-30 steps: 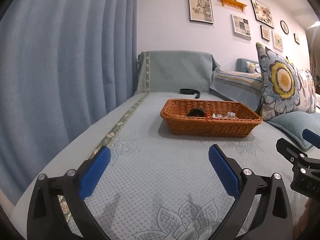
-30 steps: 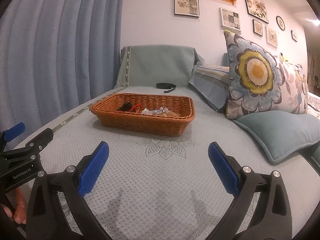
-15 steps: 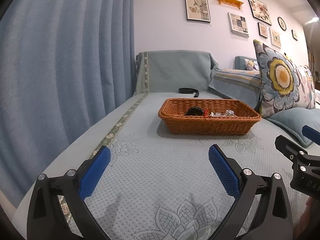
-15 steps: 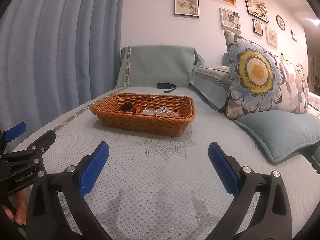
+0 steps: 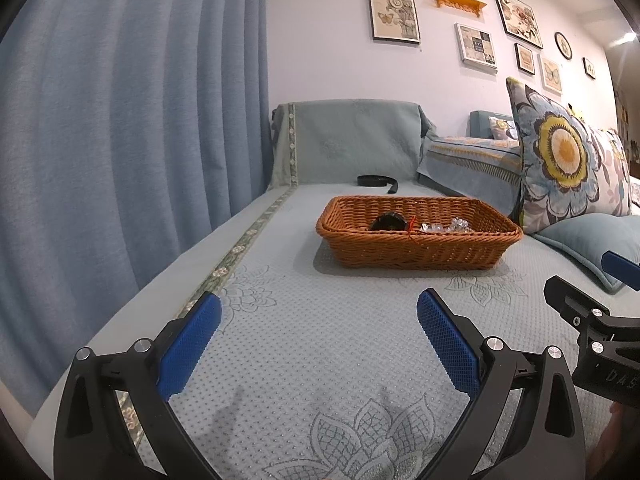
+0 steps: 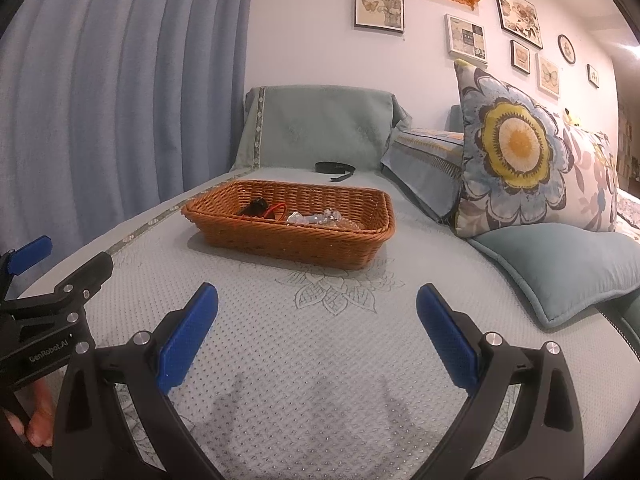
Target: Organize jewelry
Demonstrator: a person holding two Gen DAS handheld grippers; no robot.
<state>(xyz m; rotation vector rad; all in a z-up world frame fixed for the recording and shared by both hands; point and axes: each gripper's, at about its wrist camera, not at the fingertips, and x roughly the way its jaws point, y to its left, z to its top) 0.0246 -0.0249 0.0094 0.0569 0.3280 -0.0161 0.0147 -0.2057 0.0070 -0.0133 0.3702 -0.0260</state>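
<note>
A brown wicker basket (image 5: 416, 246) (image 6: 288, 240) sits on the pale green sofa cover. Inside it lie a dark round piece (image 5: 386, 222) (image 6: 256, 207), a red cord (image 5: 412, 227) (image 6: 276, 210) and clear glassy beads (image 5: 448, 226) (image 6: 316, 218). My left gripper (image 5: 318, 338) hovers open over the cover, well short of the basket, with nothing between its blue pads. My right gripper (image 6: 316, 330) is open too, likewise empty and short of the basket. Each gripper shows at the edge of the other's view.
A black strap (image 5: 376, 181) (image 6: 336, 168) lies behind the basket near the sofa arm. Flowered cushions (image 5: 560, 160) (image 6: 520, 152) and a plain teal cushion (image 6: 560, 264) stand to the right. A blue curtain (image 5: 120, 140) hangs along the left edge.
The left gripper's view has shifted slightly, bringing the basket lower and a little nearer. The right gripper has barely moved. Both stay open.
</note>
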